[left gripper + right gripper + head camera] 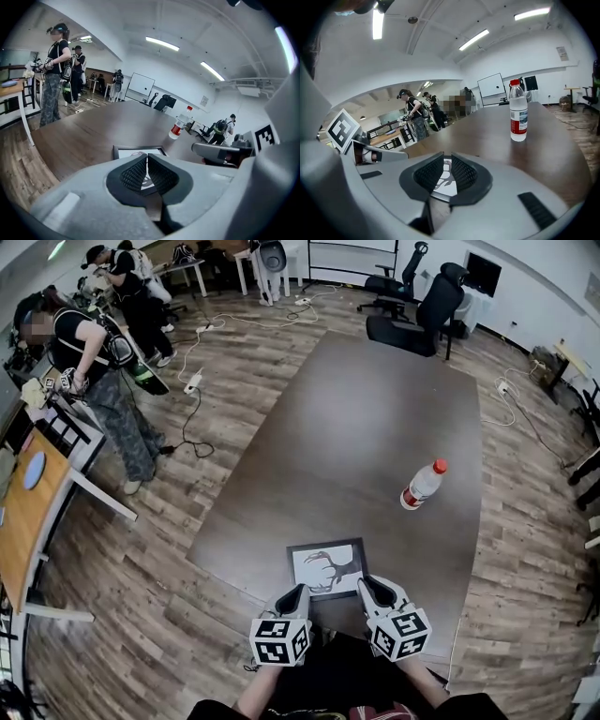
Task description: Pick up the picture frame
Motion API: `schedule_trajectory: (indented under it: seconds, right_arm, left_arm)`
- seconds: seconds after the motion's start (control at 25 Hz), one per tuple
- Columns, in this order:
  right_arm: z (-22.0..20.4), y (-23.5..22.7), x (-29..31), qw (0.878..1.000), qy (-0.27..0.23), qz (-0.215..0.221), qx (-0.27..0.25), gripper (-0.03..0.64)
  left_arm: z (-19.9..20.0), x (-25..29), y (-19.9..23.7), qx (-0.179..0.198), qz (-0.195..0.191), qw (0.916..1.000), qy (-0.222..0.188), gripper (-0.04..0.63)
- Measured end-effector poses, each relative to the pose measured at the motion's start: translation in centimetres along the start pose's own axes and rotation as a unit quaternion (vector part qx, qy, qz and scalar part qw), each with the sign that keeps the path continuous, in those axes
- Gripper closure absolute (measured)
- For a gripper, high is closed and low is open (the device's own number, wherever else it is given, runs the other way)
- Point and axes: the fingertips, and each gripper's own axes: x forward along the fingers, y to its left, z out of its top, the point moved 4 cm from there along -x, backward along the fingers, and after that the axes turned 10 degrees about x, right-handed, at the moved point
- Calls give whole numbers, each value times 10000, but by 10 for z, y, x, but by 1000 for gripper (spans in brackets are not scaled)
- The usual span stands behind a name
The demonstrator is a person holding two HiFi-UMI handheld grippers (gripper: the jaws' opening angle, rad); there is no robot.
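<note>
Head view, biggest first: long dark-brown wooden table (375, 427) runs away from both sets of fingers. The person stands at its near end w/ a grey gripper in each hand. Left gripper (298, 589): pads look pressed together at the tips, nothing between them. Right gripper (367, 582): pads a narrow slit apart, also empty; only the print shows through the gap.

Black-rimmed picture frame w/ a white antler print (326, 569) lies flat, face up, by the table's near edge. It sits directly ahead of and under both fingertips: left fingers over its near-left corner, right fingers over its near-right. Can't tell if either is touching it. A clear plastic water bottle w/ red cap and label (422, 485) stands upright well beyond the right fingers and off to their outer side, out of the way.

Step in hand, as I read it: the approach, no grip yet. To do it well:
- Both sets of pads prob. need to spread wider before the rim can go between them.
- Frame is flat on the wood, so get one pad under the rim, e.g. tip or slide the near edge past the table edge.
- Pinch the rim, not the print/glass.
- Lift both sides level.

Frame looks near-square. Its longer side seems to run across, from left fingers to right fingers, turned slightly off the table edge. The steep view foreshortens it, so that's a guess.
</note>
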Motion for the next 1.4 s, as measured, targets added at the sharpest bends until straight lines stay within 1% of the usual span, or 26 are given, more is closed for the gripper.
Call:
schedule_trajectory:
  seconds: [0.04, 0.08, 0.12, 0.16, 0.28, 0.36, 0.48, 0.64, 0.88, 1.0, 1.12, 1.4]
  right_arm:
    - [-1, 0, 5, 10000, 44, -58, 7, 557]
    - [-1, -1, 9, 9999, 78, -122, 7, 556]
    - [-1, -2, 13, 9998, 106, -188, 6, 551]
    - [-1, -3, 16, 9996, 131, -253, 19, 543]
    - [-2, -11, 27, 9987, 221, -435, 136, 485]
    - [-3, -15, 36, 9977, 326, -574, 177, 469]
    - [-8, -22, 45, 9954, 538, -790, 105, 470]
    - [-16, -30, 53, 9917, 753, -1042, 41, 479]
    - [-25, -44, 61, 9843, 1016, -1441, 61, 488]
    - [-27, -51, 64, 9807, 1131, -1594, 67, 497]
    - [-30, -58, 68, 9779, 1249, -1674, 98, 495]
    - [-39, -66, 77, 9733, 1485, -1748, 125, 511]
  left_arm:
    - [1, 2, 6, -13, 38, 10000, 18, 578]
    - [3, 3, 12, -41, 63, 10000, 26, 551]
    - [4, 5, 17, -76, 86, 9999, 29, 501]
    - [5, 6, 22, -109, 117, 9999, 36, 480]
    - [6, 13, 34, -179, 161, 9996, 178, 448]
    - [1, 20, 41, -245, 92, 9989, 398, 435]
    - [-9, 30, 46, -383, -34, 9960, 806, 433]
    - [-18, 38, 55, -497, 81, 9923, 1130, 433]
    - [-23, 47, 65, -481, 309, 9893, 1345, 433]
    - [-26, 51, 64, -487, 260, 9873, 1492, 433]
    - [-31, 54, 64, -476, 215, 9846, 1666, 430]
    - [-39, 59, 64, -496, 248, 9813, 1843, 430]
